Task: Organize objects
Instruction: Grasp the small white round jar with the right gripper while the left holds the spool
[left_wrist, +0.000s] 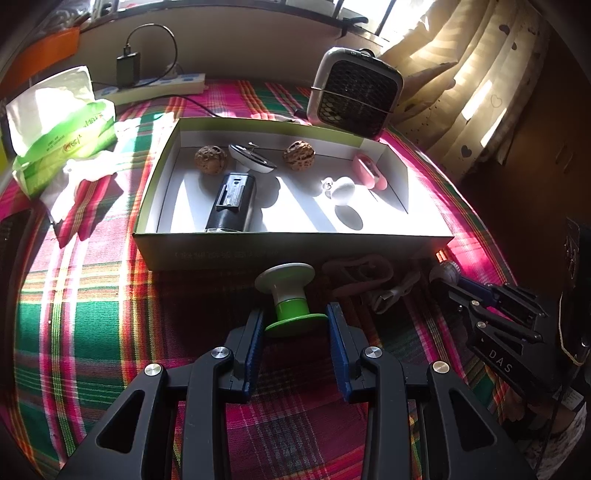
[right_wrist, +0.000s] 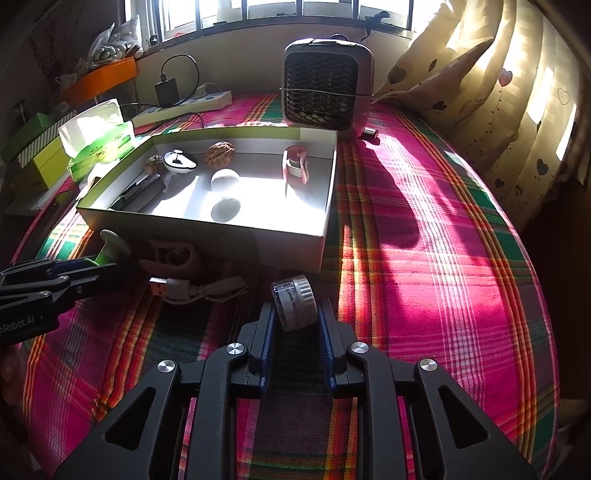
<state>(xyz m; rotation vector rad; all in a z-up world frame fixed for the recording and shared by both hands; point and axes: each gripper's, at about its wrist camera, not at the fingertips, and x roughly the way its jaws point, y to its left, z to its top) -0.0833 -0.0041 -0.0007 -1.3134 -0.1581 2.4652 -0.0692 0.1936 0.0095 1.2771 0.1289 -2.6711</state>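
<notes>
1. You are working over a table (right_wrist: 424, 258) draped in a pink, green and orange plaid cloth, sunlit from a window behind, with a curtain at the right.
2. Nearest you, your right claw (right_wrist: 295, 314) has closed its blue pads on a small clear jar with a ribbed lid (right_wrist: 294, 301), which lies on its side on the cloth. The pads press its 2 flanks, so judge this a firm pinch; lift straight up before you swing, so the jar does not roll out.
3. Your left claw (left_wrist: 295, 325) stands partly open around the green flange of a white-and-green spool (left_wrist: 290, 295). The flange sits between the pads and seems to touch both, so it looks gripped. Keep it level as you carry it.
4. Just beyond both claws, a white USB cable (right_wrist: 199, 288) and a pinkish strap (right_wrist: 173, 254) lie on the cloth against the near wall of the box; clear them on the way up so nothing snags.
5. The open cardboard box (left_wrist: 295, 247) is your likely target. Inside are 2 walnuts (left_wrist: 211, 158), a black device (left_wrist: 232, 203), a white egg-shaped thing (left_wrist: 341, 190) and a pink holder (left_wrist: 367, 171). Bare floor shows in the near right part; set the jar there, low, then release.
6. Farthest off stand a small fan (left_wrist: 354, 92), a tissue pack (left_wrist: 70, 136) and a power strip (left_wrist: 162, 86).
</notes>
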